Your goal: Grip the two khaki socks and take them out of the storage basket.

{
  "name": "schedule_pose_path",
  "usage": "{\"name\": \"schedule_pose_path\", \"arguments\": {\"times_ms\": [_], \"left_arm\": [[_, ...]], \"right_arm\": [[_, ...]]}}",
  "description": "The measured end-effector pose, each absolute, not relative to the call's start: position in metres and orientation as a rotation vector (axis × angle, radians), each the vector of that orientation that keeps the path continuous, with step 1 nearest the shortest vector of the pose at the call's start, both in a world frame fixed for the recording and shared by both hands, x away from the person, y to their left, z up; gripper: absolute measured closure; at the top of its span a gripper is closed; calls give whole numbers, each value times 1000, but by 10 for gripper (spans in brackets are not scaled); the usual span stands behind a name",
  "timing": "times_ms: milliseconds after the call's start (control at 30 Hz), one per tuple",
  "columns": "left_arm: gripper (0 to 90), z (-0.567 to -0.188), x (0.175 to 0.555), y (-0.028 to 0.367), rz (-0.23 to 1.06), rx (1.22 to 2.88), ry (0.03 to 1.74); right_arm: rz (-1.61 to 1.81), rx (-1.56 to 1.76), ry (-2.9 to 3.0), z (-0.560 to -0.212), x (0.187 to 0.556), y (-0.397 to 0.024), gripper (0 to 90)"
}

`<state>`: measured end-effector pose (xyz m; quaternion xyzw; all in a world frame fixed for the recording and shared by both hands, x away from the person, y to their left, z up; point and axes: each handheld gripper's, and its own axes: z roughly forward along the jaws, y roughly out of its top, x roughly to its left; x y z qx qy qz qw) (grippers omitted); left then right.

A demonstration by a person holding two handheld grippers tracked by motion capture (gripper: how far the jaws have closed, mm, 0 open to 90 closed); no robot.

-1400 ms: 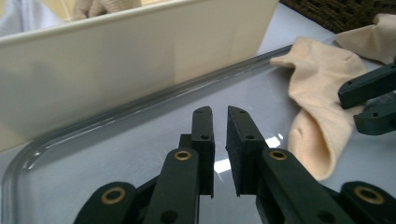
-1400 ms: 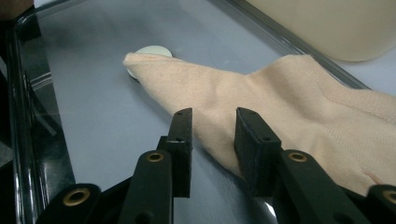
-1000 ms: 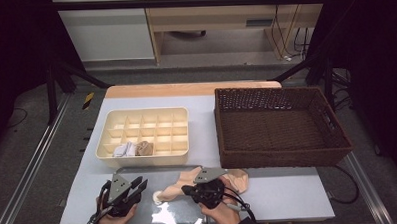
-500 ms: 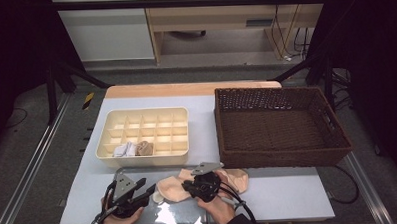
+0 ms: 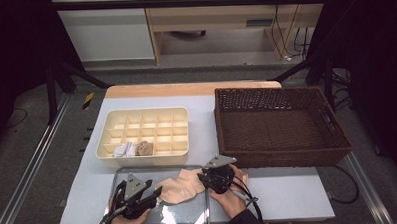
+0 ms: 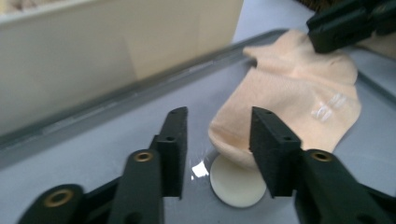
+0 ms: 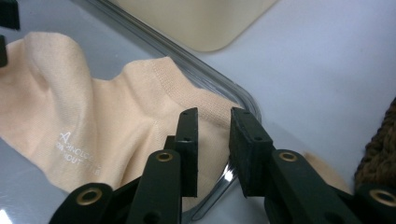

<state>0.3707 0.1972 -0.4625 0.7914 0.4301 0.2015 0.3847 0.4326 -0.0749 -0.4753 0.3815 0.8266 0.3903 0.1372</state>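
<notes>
1. Wicker basket (image 5: 282, 123), right of centre in the high view: one, dark brown, nothing inside it as far as I can see.
2. Divider box (image 5: 143, 136), cream, left of centre: one. Two bundles sit in its near-row cells, a white one (image 5: 122, 150) and a tan one (image 5: 144, 148). They look like socks already rolled and filed; the other cells look bare. My read: the sorting is at an early stage.
3. Metal tray (image 5: 190, 217), bottom centre on the desk (image 5: 289, 194): one, shiny, just in front of the divider box.
4. Peach sock (image 5: 181, 188), the item in hand: I can be sure of one; a peach edge past the tray rim in the right gripper view may be a second, cannot tell. It lies flat across the tray, its right end draped over the tray rim. Not rolled, not filed yet.
5. Tongs, two sets. Left tongs (image 6: 217, 144): jaws apart, released, toe of the sock between them, pads not pressing. They opened, then eased in a little. Right tongs (image 7: 212, 147): jaws have just been opening, released, hovering over the sock's cuff end at the tray rim.
6. White disc (image 6: 238, 179) on the tray under the sock's toe: one, purpose unclear.
</notes>
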Motion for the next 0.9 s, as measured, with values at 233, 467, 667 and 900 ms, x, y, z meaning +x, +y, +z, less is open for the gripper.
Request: {"name": "schedule_pose_path", "arguments": {"times_ms": [233, 467, 667, 900], "left_arm": [[834, -471, 374, 199, 425, 2064, 1107], [873, -467, 376, 211, 445, 2070, 1101], [842, -469, 377, 214, 459, 2082, 1103], [856, -469, 378, 217, 466, 2085, 1103]], "right_arm": [[1119, 1080, 2452, -476, 426, -74, 900], [1133, 1079, 2510, -471, 411, -84, 900], [1231, 1052, 2402, -473, 422, -83, 714], [1216, 993, 2444, -482, 425, -74, 803]]}}
